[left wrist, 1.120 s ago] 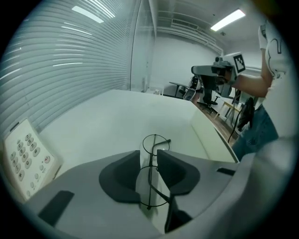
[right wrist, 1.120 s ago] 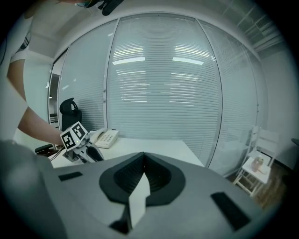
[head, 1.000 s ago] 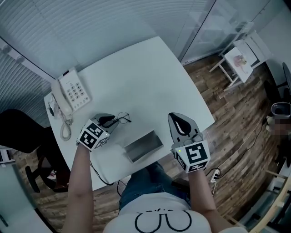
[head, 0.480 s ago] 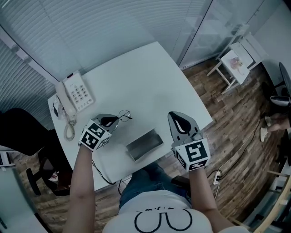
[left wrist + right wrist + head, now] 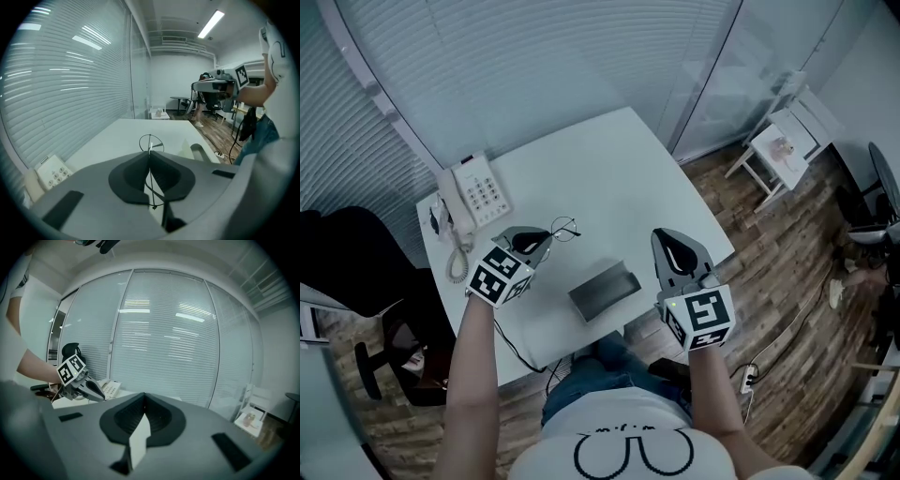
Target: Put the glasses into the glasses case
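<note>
The thin wire-framed glasses (image 5: pixel 563 228) hang from the tips of my left gripper (image 5: pixel 546 234), lifted above the white table (image 5: pixel 609 178). In the left gripper view the jaws are shut on the frame, and one round lens (image 5: pixel 151 143) sticks out past the left gripper (image 5: pixel 150 152). The open grey glasses case (image 5: pixel 604 290) lies on the table between both grippers, near the front edge; its end (image 5: pixel 201 152) shows to the right of the jaws. My right gripper (image 5: pixel 667 236) hovers right of the case, and in its own view the right gripper (image 5: pixel 144 394) is shut with nothing in it.
A white desk telephone (image 5: pixel 473 195) with a coiled cord sits at the table's left edge. A black chair (image 5: pixel 347 253) stands left of the table. A small white side table (image 5: pixel 787 141) stands on the wood floor at the right. Blinds cover the glass walls behind.
My left gripper has closed on the glasses and lifted them off the table. Both grippers have risen a little. The case has not moved.
</note>
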